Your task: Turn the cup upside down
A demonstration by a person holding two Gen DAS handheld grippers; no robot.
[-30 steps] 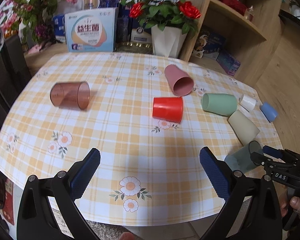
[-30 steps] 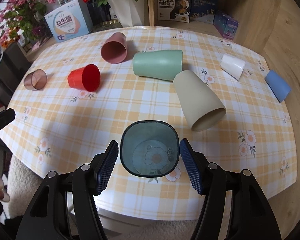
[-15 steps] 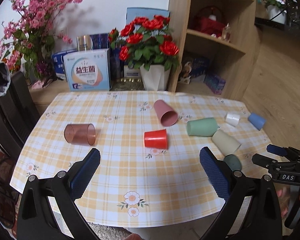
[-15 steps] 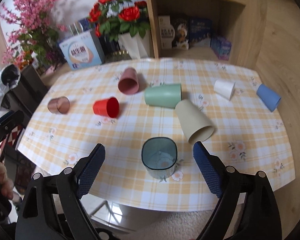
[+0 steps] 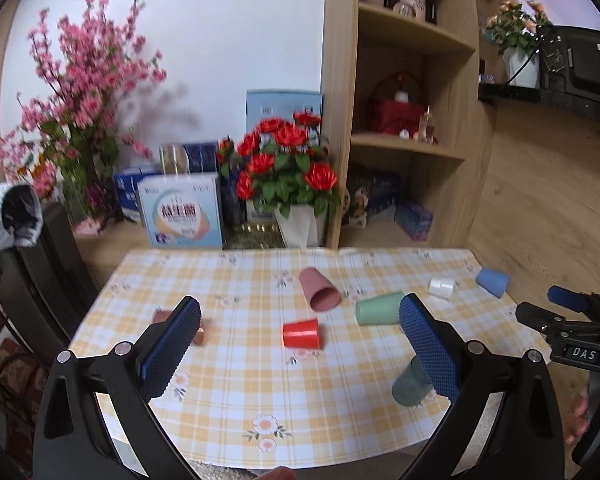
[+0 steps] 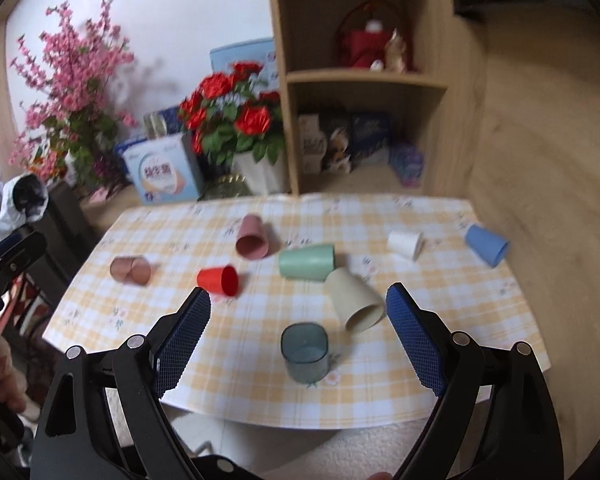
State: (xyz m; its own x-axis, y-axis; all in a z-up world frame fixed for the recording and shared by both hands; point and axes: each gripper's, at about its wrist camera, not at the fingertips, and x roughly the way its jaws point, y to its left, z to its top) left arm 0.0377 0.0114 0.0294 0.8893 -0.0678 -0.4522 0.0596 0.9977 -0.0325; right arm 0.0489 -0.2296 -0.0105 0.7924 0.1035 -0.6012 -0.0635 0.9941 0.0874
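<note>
Left to right: your left gripper point(image 5: 300, 344) is spread wide and empty over mid-bench, the dark teal cup point(image 6: 305, 352) stands mouth-up near the bench point(image 6: 380, 400) front edge, axis vertical, centred ahead of your wide-spread, empty right gripper point(image 6: 298, 338), the nearer one.

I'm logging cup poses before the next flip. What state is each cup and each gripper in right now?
dark teal cup: upright, mouth up
beige cup: on its side
green cup: on its side
red cup: on its side
pink cup: on its side
brown clear cup: on its side
white cup: on its side
blue cup: on its side
left gripper: open, empty
right gripper: open, empty
</note>
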